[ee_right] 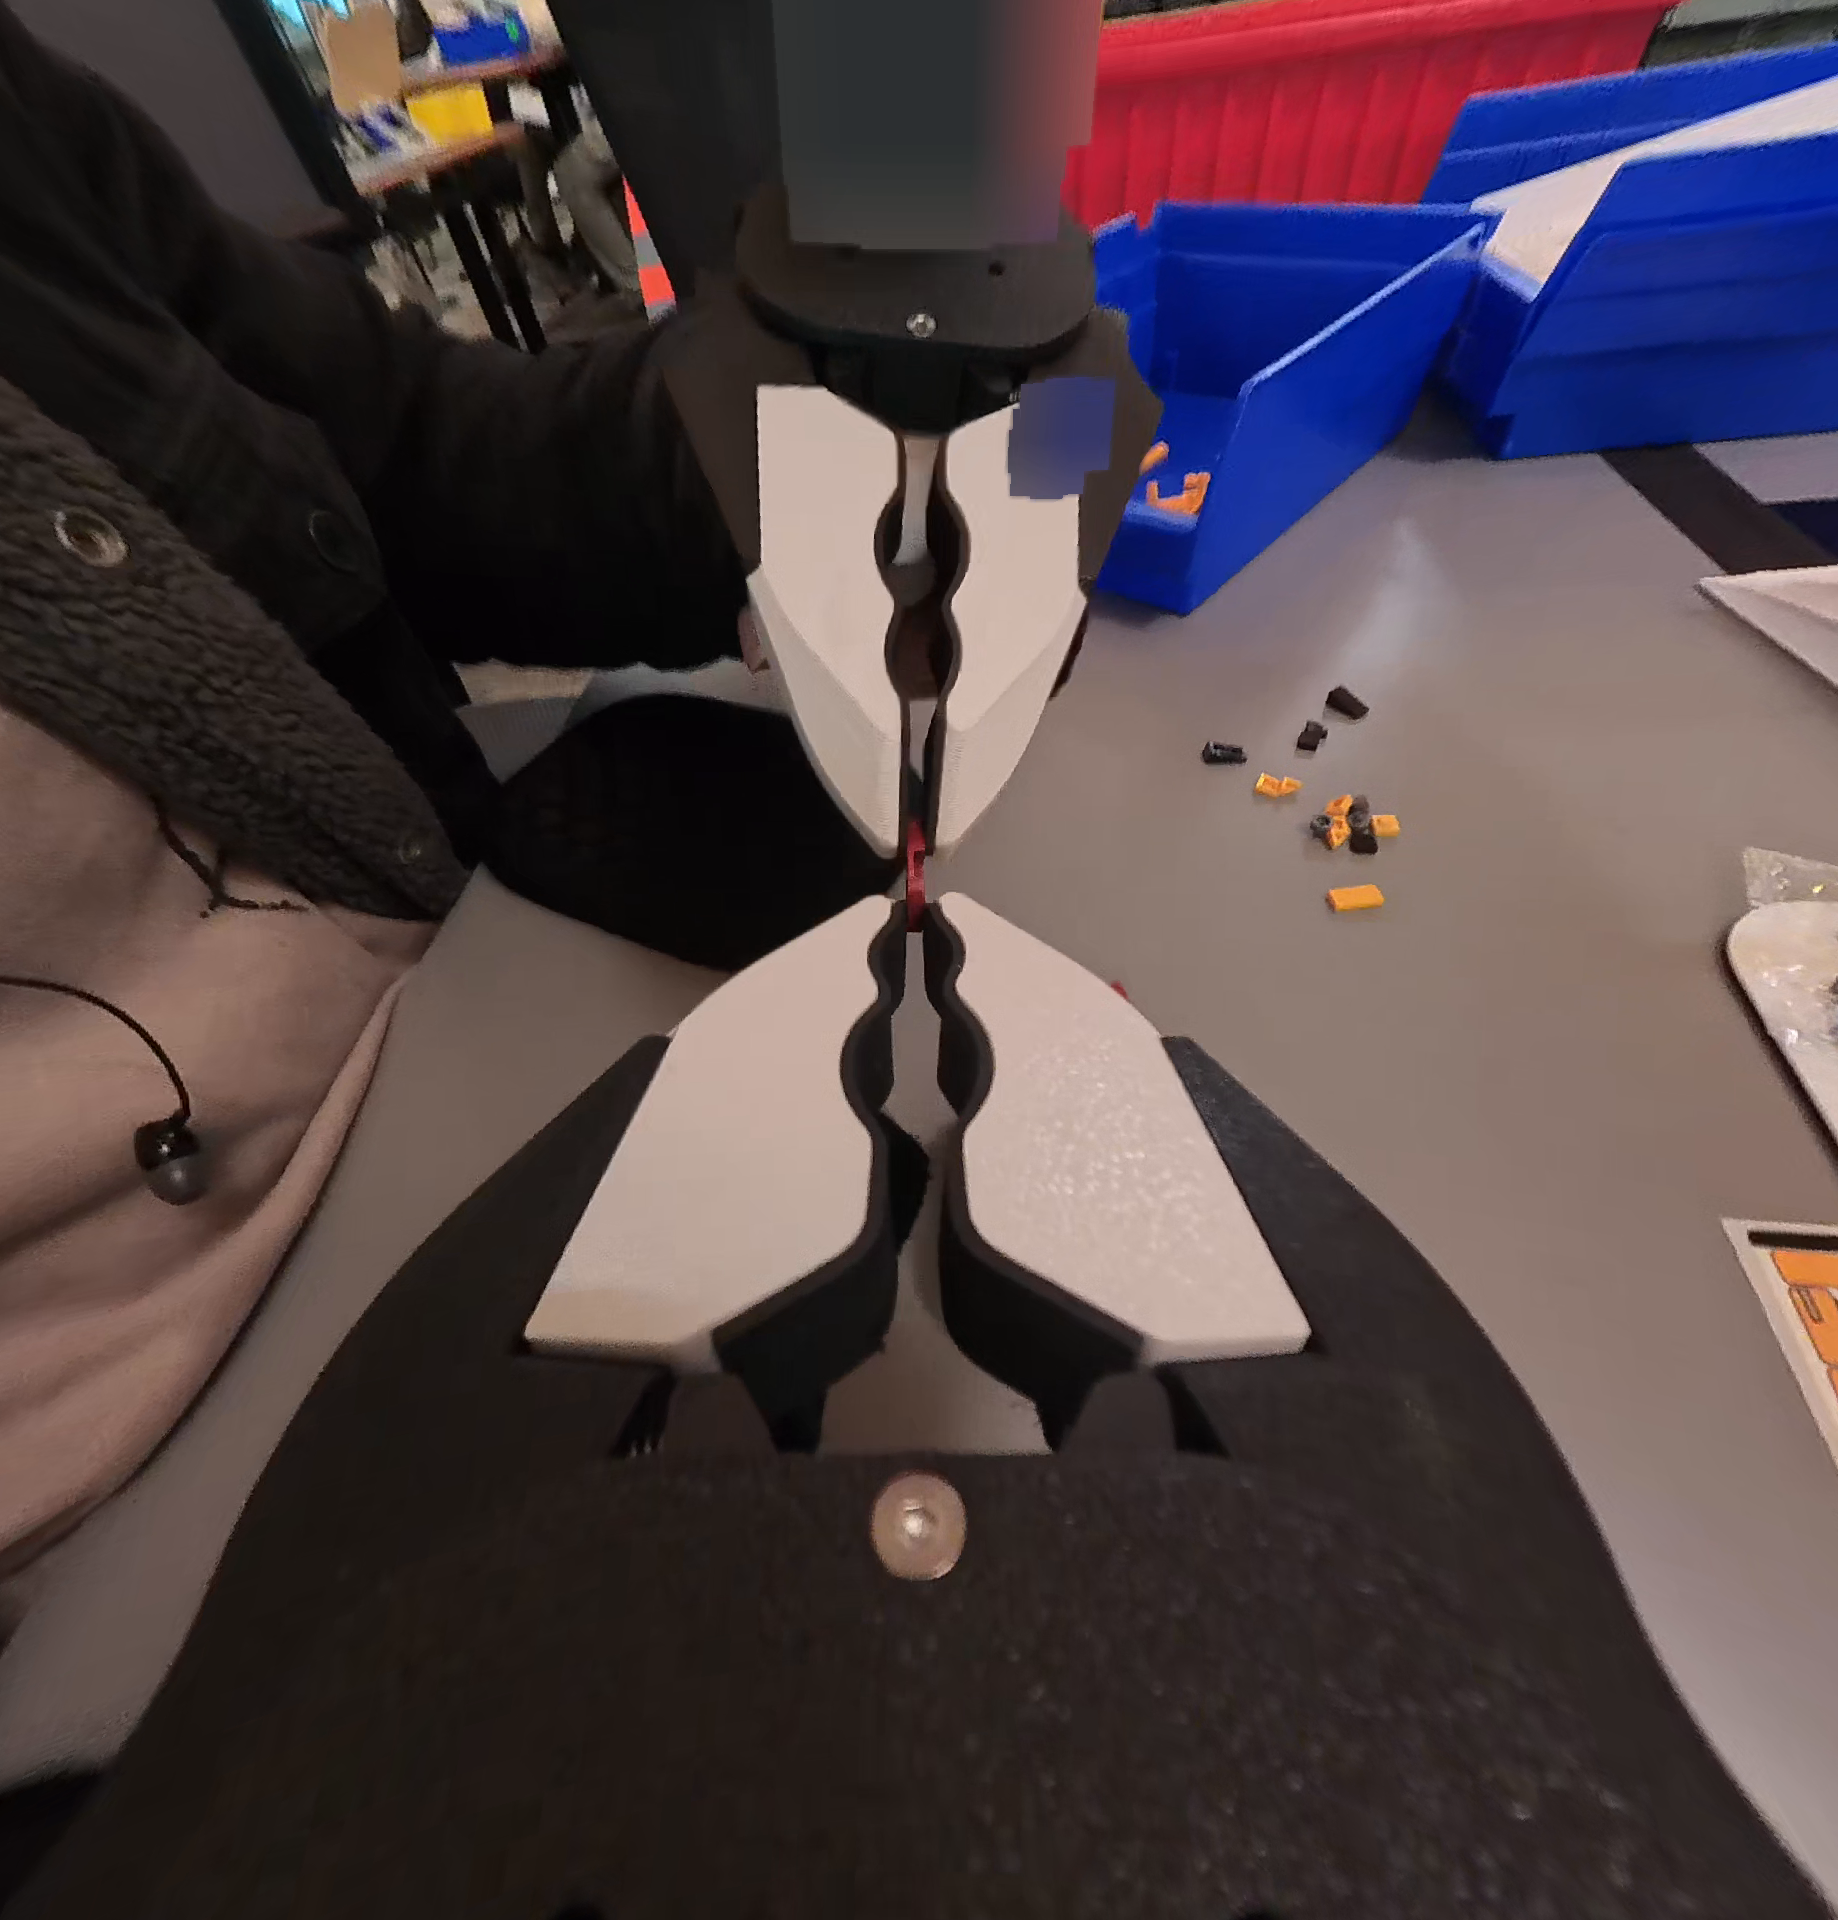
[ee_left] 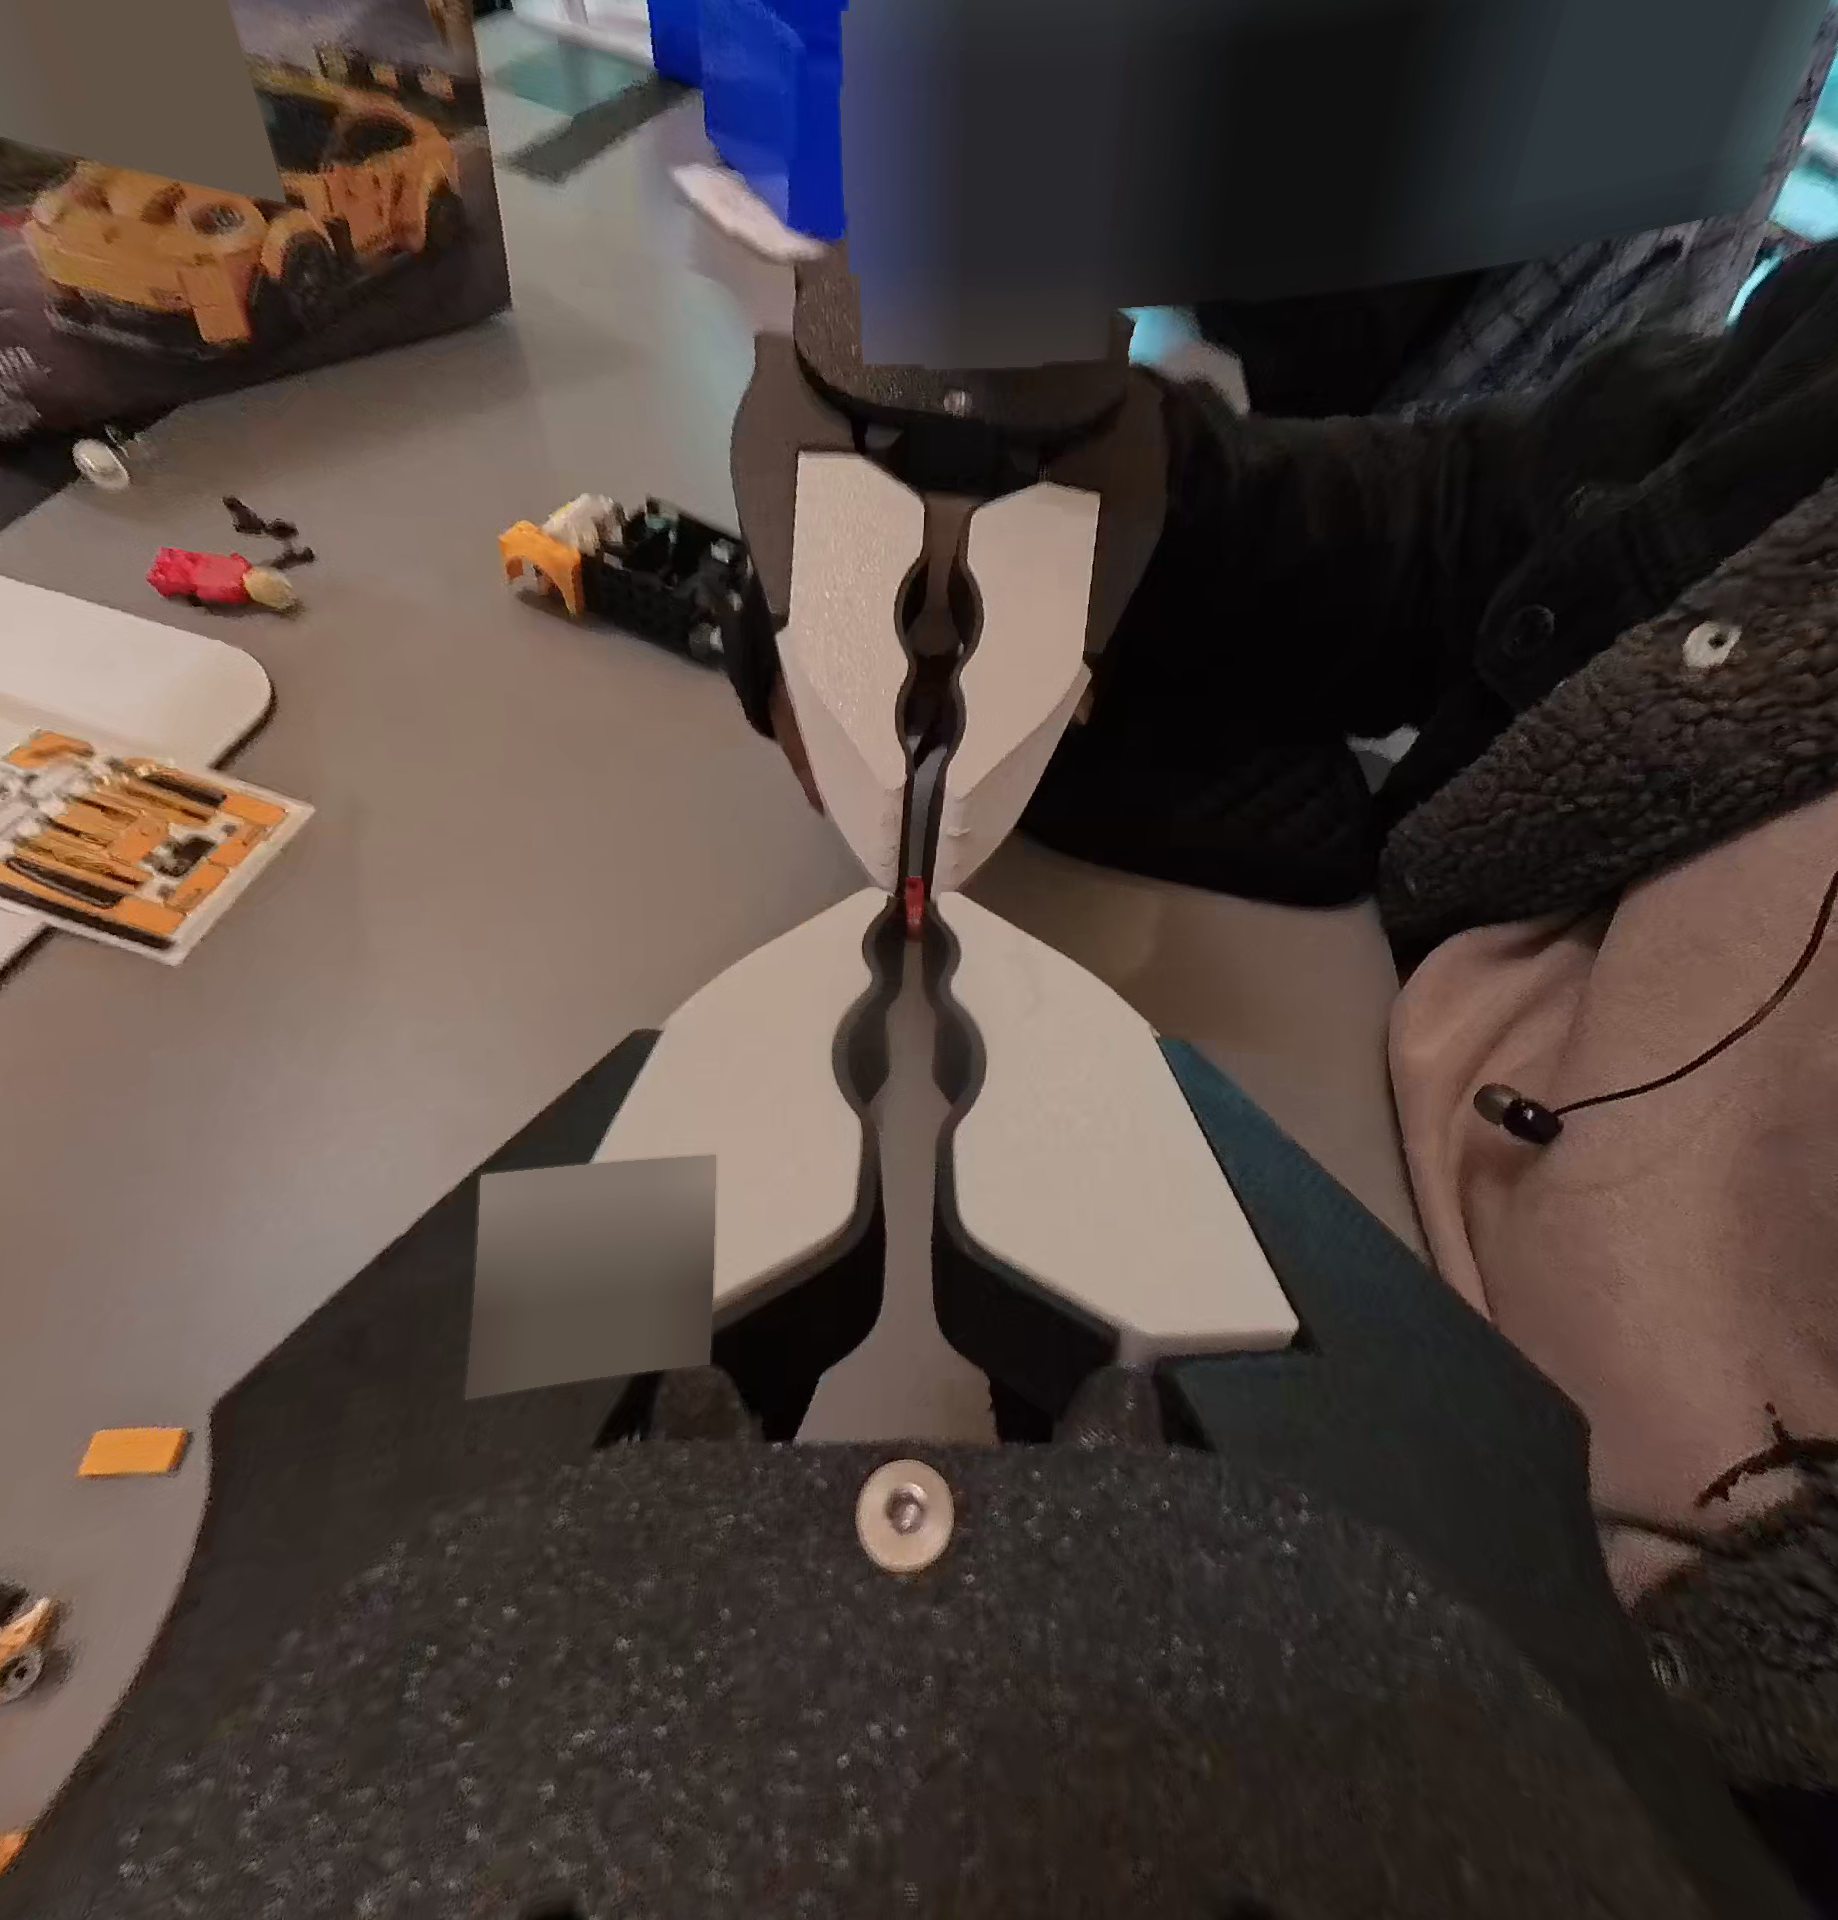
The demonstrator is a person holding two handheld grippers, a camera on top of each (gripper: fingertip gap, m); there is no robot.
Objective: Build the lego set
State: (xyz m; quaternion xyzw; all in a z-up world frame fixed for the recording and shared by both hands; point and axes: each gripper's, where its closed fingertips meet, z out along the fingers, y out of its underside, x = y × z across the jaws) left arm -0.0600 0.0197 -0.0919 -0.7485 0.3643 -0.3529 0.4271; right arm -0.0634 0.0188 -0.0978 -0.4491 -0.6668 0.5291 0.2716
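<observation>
A grey counter [ee_left: 499, 935] carries the work, with blue bins [ee_right: 1310, 343] and a red bin [ee_right: 1310, 114] seen at its far side. Nearest the left wrist camera, the left gripper [ee_left: 913, 914] is closed down to a thin slit, and a small red lego piece [ee_left: 914, 902] is pinched at its tips. Tip to tip against it, the right gripper [ee_left: 925, 831] is met, likewise nearly shut on the same red piece, which is held above the counter between the two. To the side, a sticker sheet [ee_left: 115, 831] is laid flat. Farther off, a partly built orange and black car [ee_left: 634, 571] is seen, then the set's box [ee_left: 250, 229]. Loose orange and black pieces [ee_right: 1341, 821] are scattered in the right wrist view.
</observation>
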